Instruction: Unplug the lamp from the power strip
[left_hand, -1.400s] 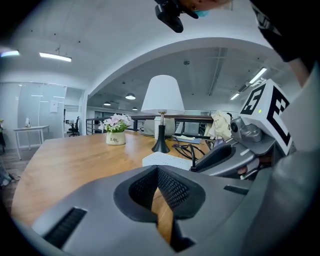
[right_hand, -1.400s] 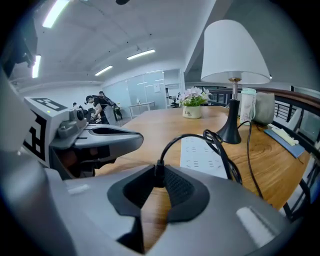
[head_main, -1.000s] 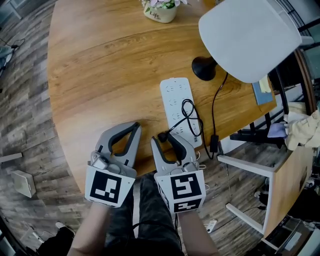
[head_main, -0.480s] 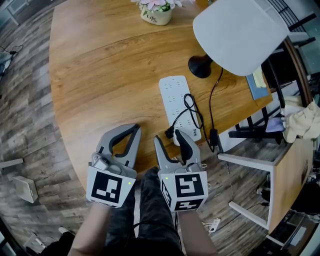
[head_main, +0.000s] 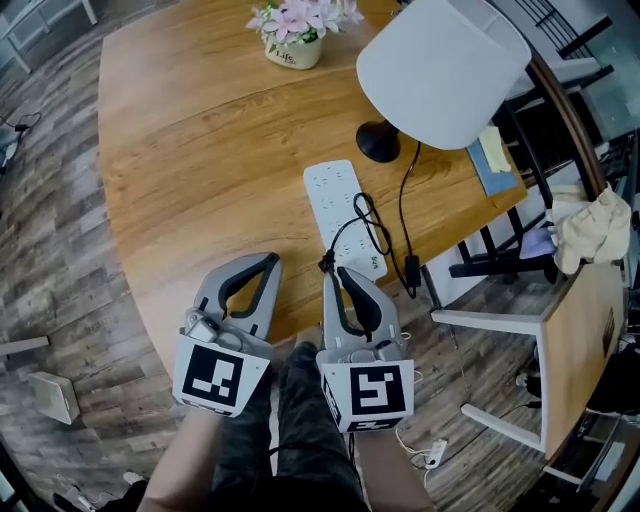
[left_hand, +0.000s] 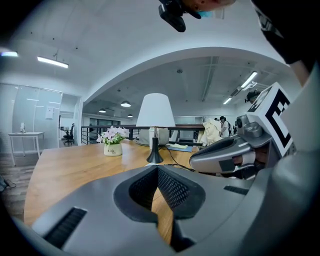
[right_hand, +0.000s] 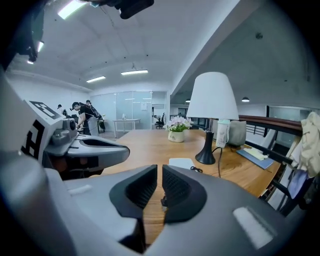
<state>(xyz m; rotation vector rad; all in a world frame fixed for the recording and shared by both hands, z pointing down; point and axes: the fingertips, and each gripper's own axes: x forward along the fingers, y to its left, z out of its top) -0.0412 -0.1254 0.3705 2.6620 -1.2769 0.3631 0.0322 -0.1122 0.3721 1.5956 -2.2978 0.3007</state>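
Grey moulded plastic left gripper (head_main: 268, 262) is hovering over the near edge of the round wood-grain tabletop (head_main: 190, 150), its curved jaws pressing together at the tips with nothing between the black cross-hatched pads (left_hand: 172, 192). The right gripper (head_main: 333, 272), of the same rounded shell, is lying just right of the left jaws; its jaws are closing to a narrow slit and are pinching the small black plug (right_hand: 163, 200), whose dark body is showing low in that slit and, from the head view, is sitting at the jaw tips. The plug is lying clear of the power strip (head_main: 338, 200), a flat white rounded rectangle stretching away just ahead of the right jaws and slightly to their right. A thin black cord (head_main: 405, 215) is looping over the strip's near end and trailing off the tabletop edge to the right of the jaws. Farther ahead of the right jaws the lamp (head_main: 440, 70) is standing upright, showing a smooth white tapering shade over a slim stem and a glossy black domed base. A pale ceramic flower pot (head_main: 288, 50) holding pink blossoms is standing well beyond both jaws.
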